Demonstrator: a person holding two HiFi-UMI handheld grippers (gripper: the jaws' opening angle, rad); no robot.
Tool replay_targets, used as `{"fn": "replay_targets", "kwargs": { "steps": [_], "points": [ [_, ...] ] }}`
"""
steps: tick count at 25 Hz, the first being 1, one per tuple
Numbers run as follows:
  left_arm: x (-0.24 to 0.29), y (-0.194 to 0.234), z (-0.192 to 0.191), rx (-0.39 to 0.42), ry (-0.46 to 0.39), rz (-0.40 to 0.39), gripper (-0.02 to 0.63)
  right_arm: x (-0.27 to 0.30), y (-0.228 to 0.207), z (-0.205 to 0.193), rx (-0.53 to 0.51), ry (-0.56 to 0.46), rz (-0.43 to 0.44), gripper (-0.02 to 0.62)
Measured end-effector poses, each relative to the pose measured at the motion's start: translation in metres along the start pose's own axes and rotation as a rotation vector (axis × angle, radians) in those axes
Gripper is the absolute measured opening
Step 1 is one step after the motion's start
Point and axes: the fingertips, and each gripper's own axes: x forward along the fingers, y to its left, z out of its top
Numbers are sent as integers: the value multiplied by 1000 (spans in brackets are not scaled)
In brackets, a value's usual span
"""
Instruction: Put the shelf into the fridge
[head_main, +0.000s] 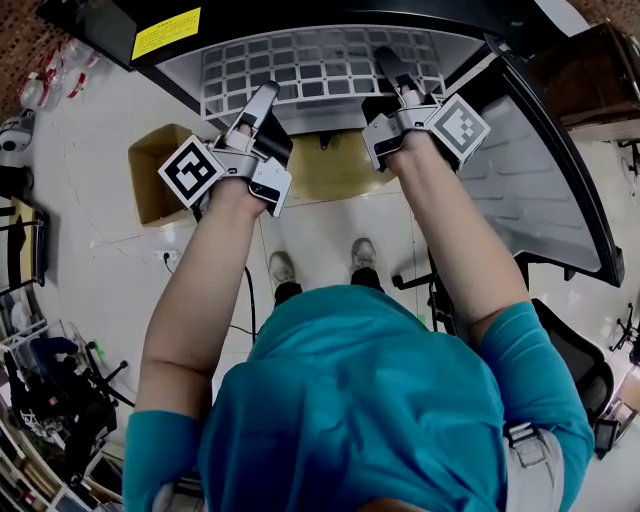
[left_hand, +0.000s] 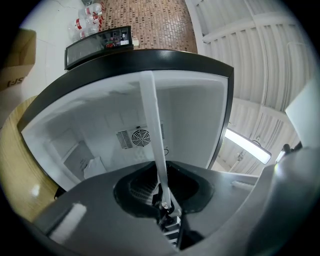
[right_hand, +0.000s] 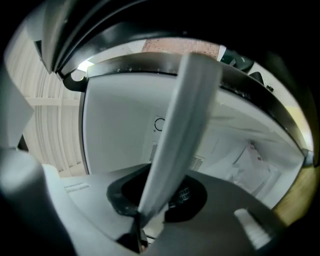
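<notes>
The white wire-grid shelf (head_main: 320, 70) sits at 12 o'clock in the head view, partly inside the open black fridge (head_main: 330, 15). The fridge's door (head_main: 545, 190) stands out toward 3 o'clock. The left gripper (head_main: 264, 98) is closed on the shelf's white front rail (left_hand: 152, 130) at 11 o'clock. The right gripper (head_main: 392, 65) clamps the same rail at 1 o'clock.

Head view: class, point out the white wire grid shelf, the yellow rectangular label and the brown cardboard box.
white wire grid shelf (head_main: 320, 70), head view, middle of the grid.
yellow rectangular label (head_main: 167, 33), head view, its centre.
brown cardboard box (head_main: 148, 182), head view, its bare left side.
</notes>
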Motion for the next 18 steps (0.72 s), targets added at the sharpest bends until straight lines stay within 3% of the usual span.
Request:
{"fn": "replay_targets", "kwargs": {
  "steps": [3,8,13,18],
  "points": [
    [0,-1,1,8,-8,3,52,2,10,-3,99,-46,9,46],
    [3,1,0,29,-22,-4,54,-2,-3,2,33,-111,-7,48],
    [14,11,18,31,-32,9,57,22,4,-1,163,-185,26,49],
    [37,24,25,51,-27,-5,60,39,-11,11,167,-207,24,49]
  ]
}}
